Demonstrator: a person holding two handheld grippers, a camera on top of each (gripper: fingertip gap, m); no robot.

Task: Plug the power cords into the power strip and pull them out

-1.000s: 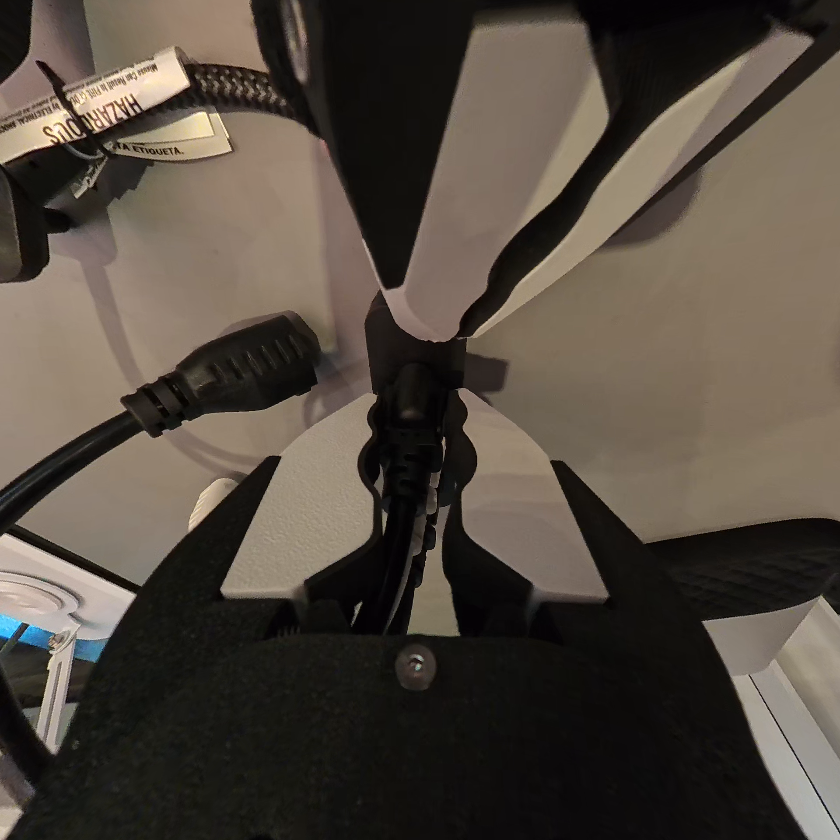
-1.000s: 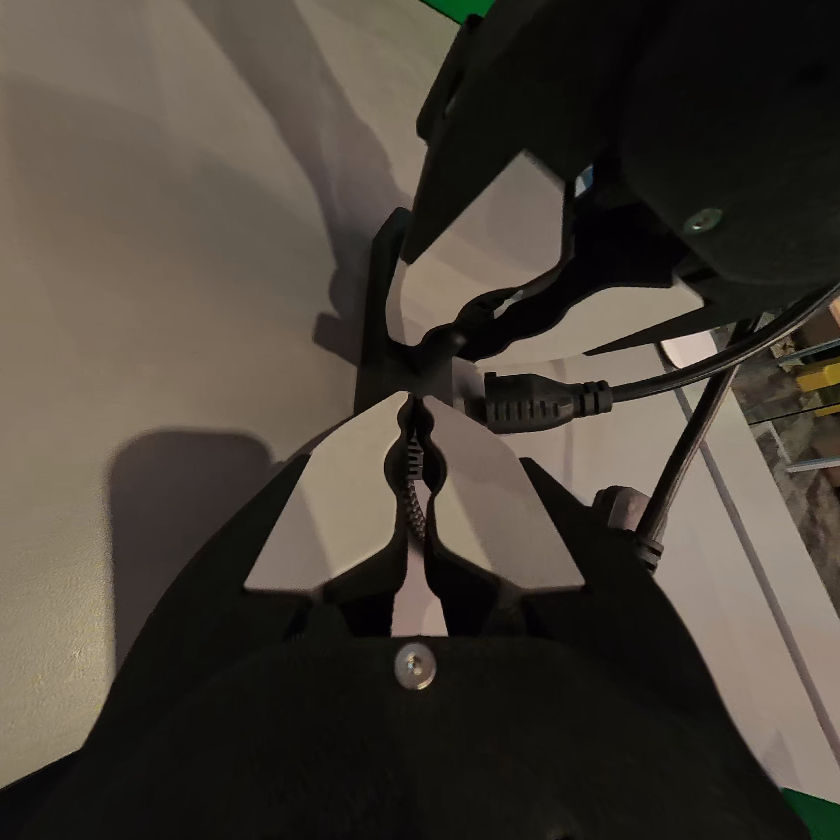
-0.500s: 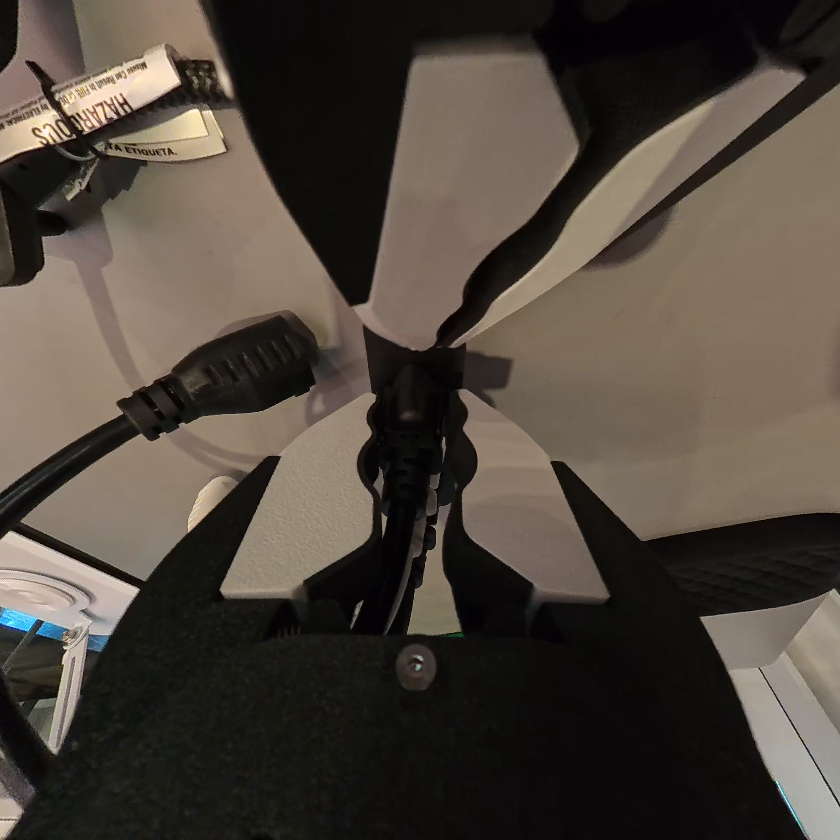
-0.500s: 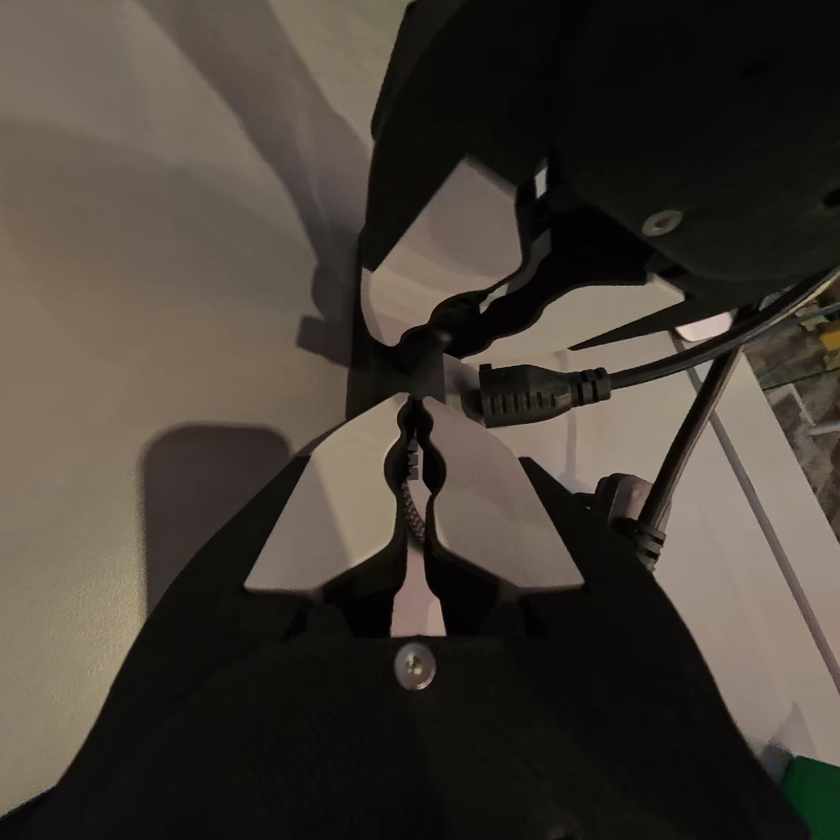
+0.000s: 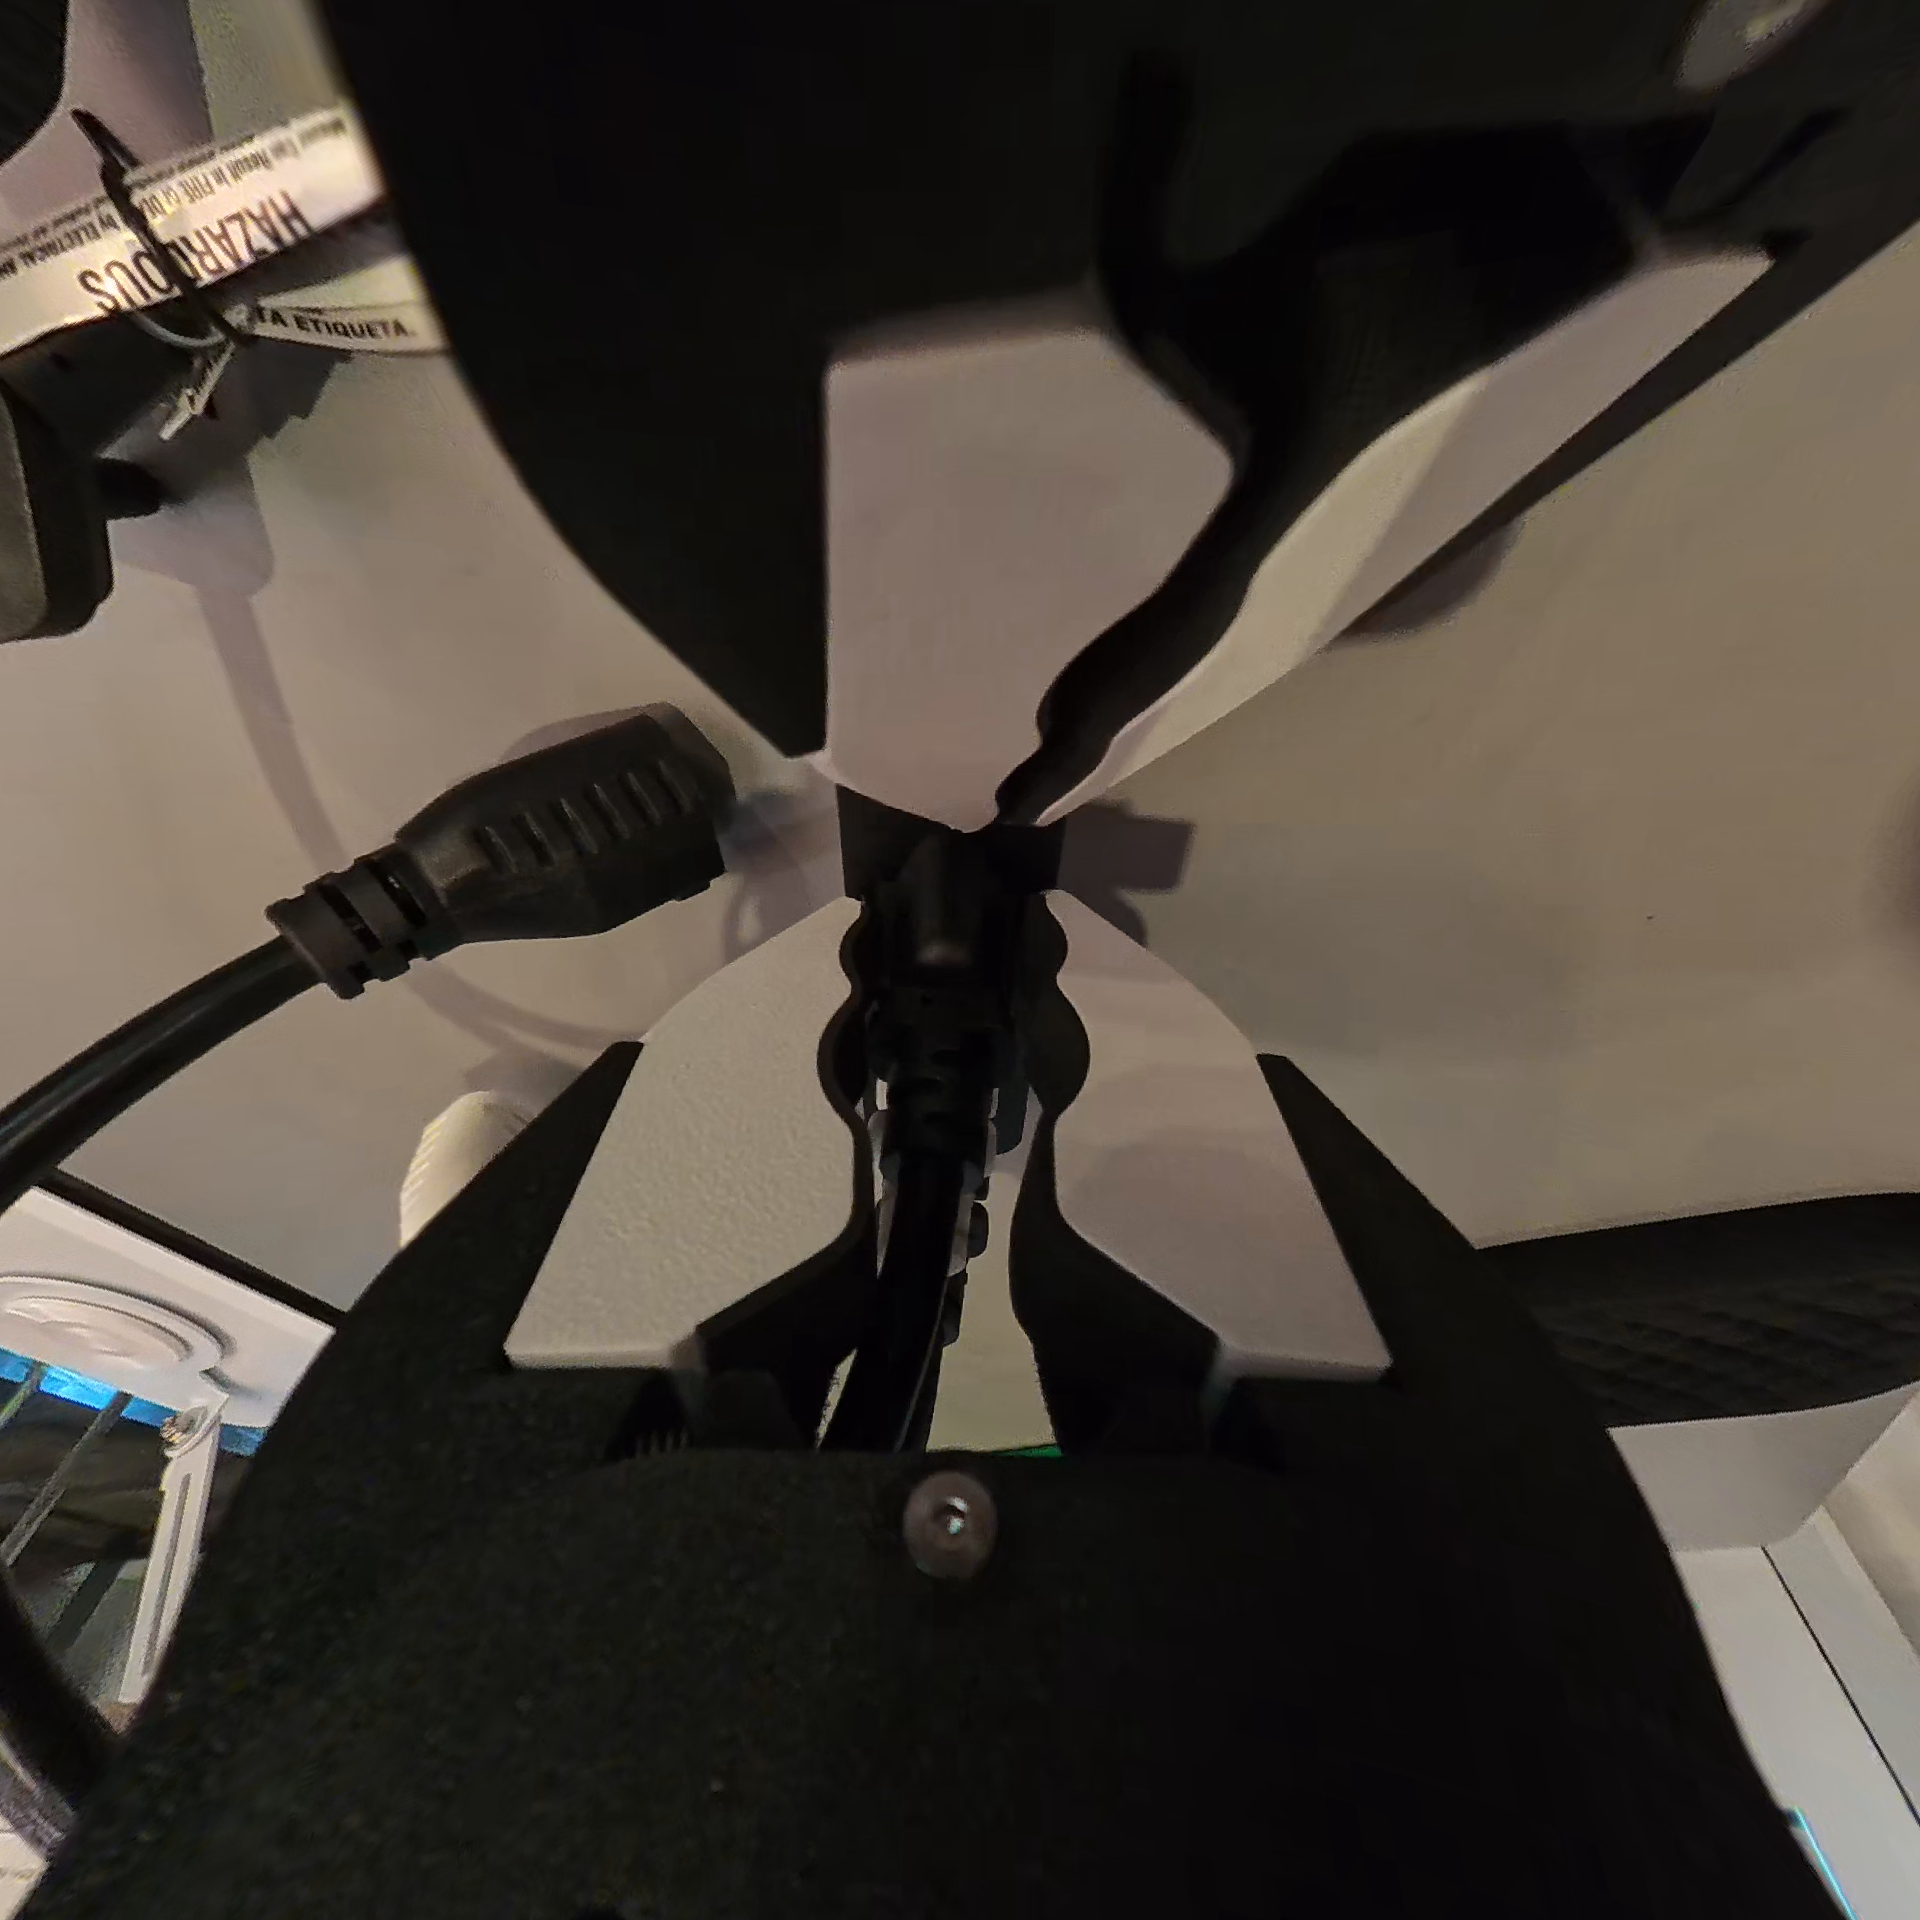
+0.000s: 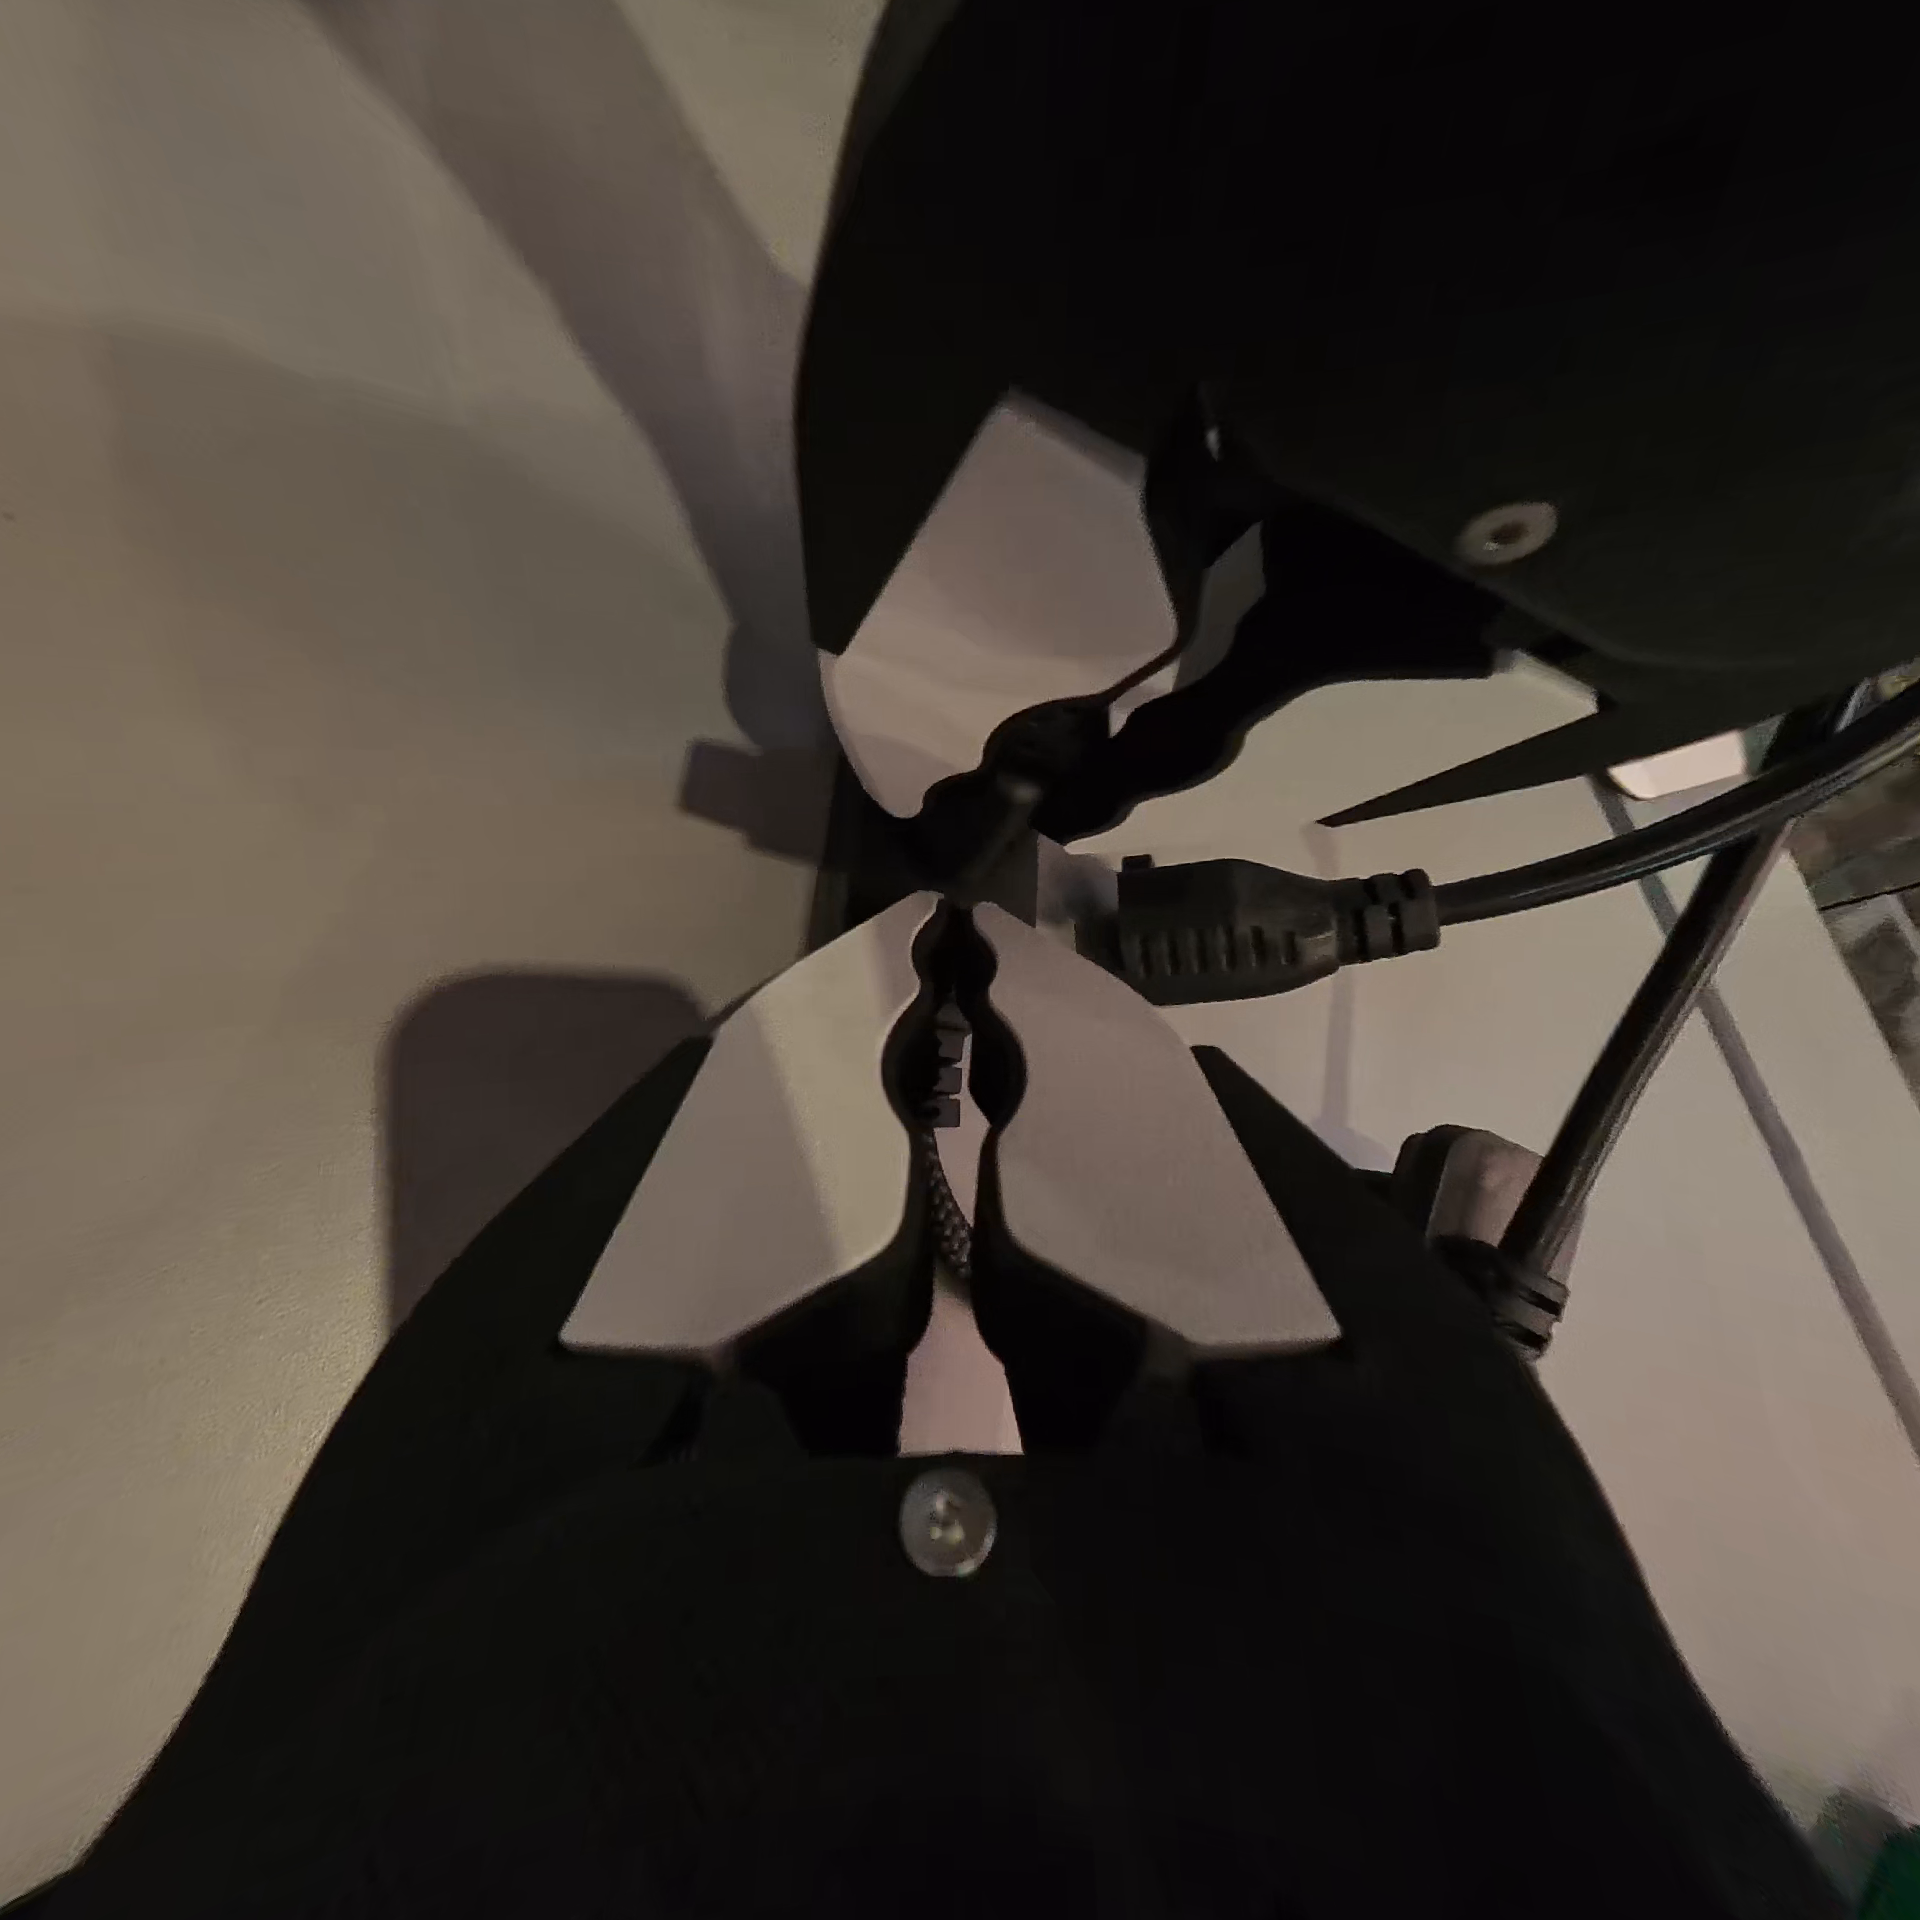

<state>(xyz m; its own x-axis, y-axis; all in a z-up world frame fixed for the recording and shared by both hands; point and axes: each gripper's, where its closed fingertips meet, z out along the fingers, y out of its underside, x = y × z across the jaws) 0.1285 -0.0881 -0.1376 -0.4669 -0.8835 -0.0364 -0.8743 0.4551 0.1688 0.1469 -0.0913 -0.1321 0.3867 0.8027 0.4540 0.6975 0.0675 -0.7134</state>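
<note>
Your left gripper point(image 5: 951, 935) is pinched tight on a black power cord point(image 5: 920, 1195), which runs up between the fingers at the centre of the left wrist view and ends in a plug point(image 5: 940, 904) right at the fingertips. Just above that plug, at mid-frame, sits a small black block point(image 5: 883, 842) that seems to be the end of the power strip; how far the plug is seated in it is hidden. Your right gripper point(image 5: 997, 821) comes down from the top of that same view, its tips meeting the block from the opposite side. In the right wrist view, the right gripper point(image 6: 951, 914) is pressed together around a dark braided cable point(image 6: 948, 1216) with a ribbed collar, low in the centre of the frame, and its tips touch the same black block point(image 6: 1003, 873). The left gripper point(image 6: 997, 790) fills the upper right there. A second black plug point(image 5: 582, 842) lies loose on the pale tabletop point(image 5: 1507, 935) at the left of the left wrist view, just beside the block and apart from both grippers; in the right wrist view this second plug point(image 6: 1226, 935) lies right of centre, its cord trailing off to the right edge. At the upper left of the left wrist view, a white tag point(image 5: 177, 249) is tied around a braided cable.
</note>
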